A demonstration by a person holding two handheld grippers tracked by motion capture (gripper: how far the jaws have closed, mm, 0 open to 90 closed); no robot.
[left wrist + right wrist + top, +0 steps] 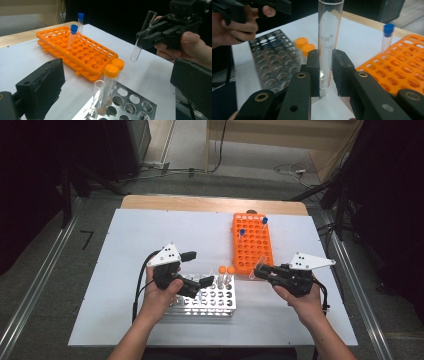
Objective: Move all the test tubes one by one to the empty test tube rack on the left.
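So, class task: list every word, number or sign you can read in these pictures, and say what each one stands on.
"X100": printed on the clear glass tube held in the right gripper.
A circled "R" sign, just above it on the same tube.
The characters before that sign are too blurred to read.
The orange rack and metal rack show no readable text.

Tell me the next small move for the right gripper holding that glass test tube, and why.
Probably carry the clear test tube on toward the orange rack and stand it upright over an empty hole. The right gripper is shut on it in the air between the racks, tilted, and the orange rack holds just two blue-capped tubes.
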